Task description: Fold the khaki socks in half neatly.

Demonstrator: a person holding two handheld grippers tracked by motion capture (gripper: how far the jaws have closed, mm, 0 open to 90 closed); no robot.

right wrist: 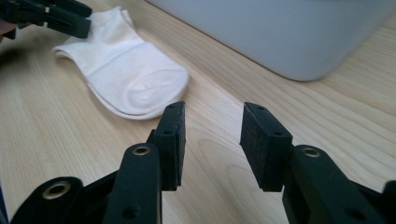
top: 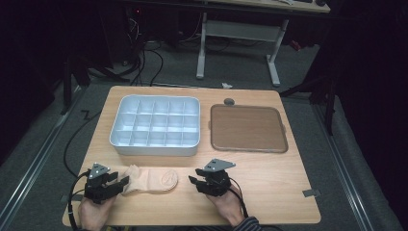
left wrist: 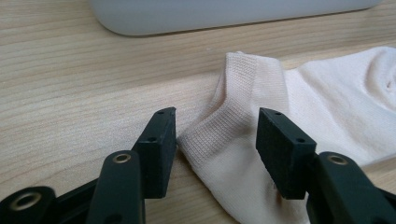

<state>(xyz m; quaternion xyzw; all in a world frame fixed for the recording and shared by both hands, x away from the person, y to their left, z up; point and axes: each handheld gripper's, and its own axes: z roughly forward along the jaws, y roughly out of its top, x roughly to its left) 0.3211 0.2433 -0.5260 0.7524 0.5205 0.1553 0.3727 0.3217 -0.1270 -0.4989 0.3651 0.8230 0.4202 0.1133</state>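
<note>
pale sock on the wooden table, between two hand-held tongs

a white plastic organiser box with square compartments stands near the sock on its far side, its rounded wall right beyond the cuff in the left gripper view, and a flat brown rectangular tray lies beside the box to the right; nothing lies between either tong and the sock. the cream, ribbed-cuffed ankle sock lies flat near the front edge, cuff toward the left gripper, toe toward the right gripper. the left jaws straddle the cuff, spread wide with a gap at each pad, so they seem released rather than clamped, though the near pad may brush the fabric. the right jaws stand open with bare wood between them, just beside the toe, apart from it.
</note>
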